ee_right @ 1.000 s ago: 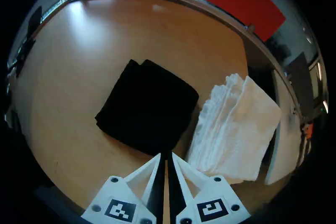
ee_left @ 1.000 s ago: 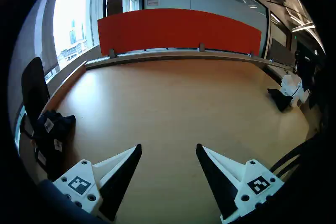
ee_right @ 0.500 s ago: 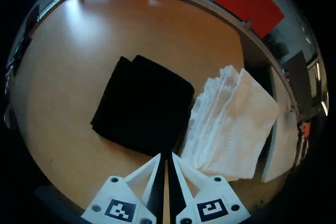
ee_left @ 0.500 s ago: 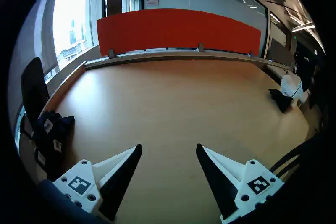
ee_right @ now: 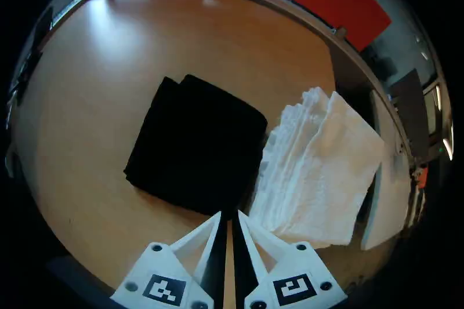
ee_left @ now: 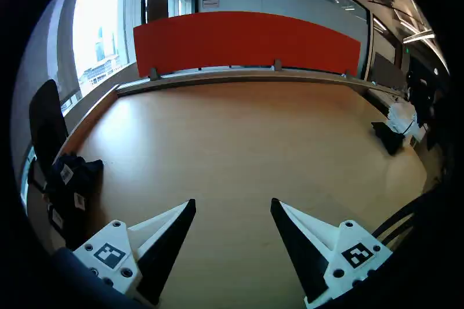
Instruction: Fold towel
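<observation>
Right hand-held gripper (ee_right: pixel 230 217): clenched, the two fingers all but meeting, nothing between them. It hangs above the counter (ee_right: pixel 98 48), not touching cloth.

Black towel (ee_right: pixel 197 146): flat on the counter, straight ahead of the right hand-held gripper, with its near corner just past the fingertips. Outline near square and turned corner-on to me. Layered edges show at the far corner, so I judge it already folded. I cannot pick a long axis with confidence.

White towels (ee_right: pixel 322 181): a folded stack just beside the black towel, on its right in the right gripper view, edges touching or nearly so.

Left hand-held gripper (ee_left: pixel 232 201): released, fingers spread wide, empty, facing bare counter and a red partition (ee_left: pixel 243 39) beyond. No cloth lies between its fingers.

Judgement: the right hand is the nearer one to the black towel. Any further fold or tidy starts from that near corner, and the fingers must open first.
</observation>
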A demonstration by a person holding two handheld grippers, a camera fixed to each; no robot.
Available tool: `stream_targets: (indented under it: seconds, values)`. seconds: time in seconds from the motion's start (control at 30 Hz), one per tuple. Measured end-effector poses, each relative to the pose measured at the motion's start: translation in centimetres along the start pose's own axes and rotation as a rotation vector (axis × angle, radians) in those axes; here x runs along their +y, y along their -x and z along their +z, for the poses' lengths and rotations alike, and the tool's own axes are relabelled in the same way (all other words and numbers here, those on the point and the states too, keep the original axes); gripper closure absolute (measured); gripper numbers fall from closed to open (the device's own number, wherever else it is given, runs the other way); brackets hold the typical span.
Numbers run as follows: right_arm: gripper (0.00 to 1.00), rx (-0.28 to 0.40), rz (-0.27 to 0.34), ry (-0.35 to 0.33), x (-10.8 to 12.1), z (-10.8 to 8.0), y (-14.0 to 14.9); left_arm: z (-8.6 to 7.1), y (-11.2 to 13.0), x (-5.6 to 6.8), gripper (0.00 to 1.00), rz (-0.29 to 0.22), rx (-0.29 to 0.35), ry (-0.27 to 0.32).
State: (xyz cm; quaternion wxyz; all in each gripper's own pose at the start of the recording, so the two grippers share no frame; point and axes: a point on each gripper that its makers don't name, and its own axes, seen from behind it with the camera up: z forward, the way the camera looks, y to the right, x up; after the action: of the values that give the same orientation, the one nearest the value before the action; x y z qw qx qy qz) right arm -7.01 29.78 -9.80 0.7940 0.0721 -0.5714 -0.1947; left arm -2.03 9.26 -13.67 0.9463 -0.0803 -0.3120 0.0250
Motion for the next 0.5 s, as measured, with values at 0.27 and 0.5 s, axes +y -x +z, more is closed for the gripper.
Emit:
stream_targets:
  seconds: [0.27, 0.5]
  values:
    - [0.70, 0.000, -0.006, -0.006, -0.3, -0.1, 0.2, 0.1, 0.0, 0.0, 0.04, -0.003, 0.002, 0.002]
    - [0.32, 0.001, -0.020, -0.027, -1.0, -0.2, 0.3, 0.1, -0.1, 0.1, 0.04, -0.001, 0.004, 0.005]
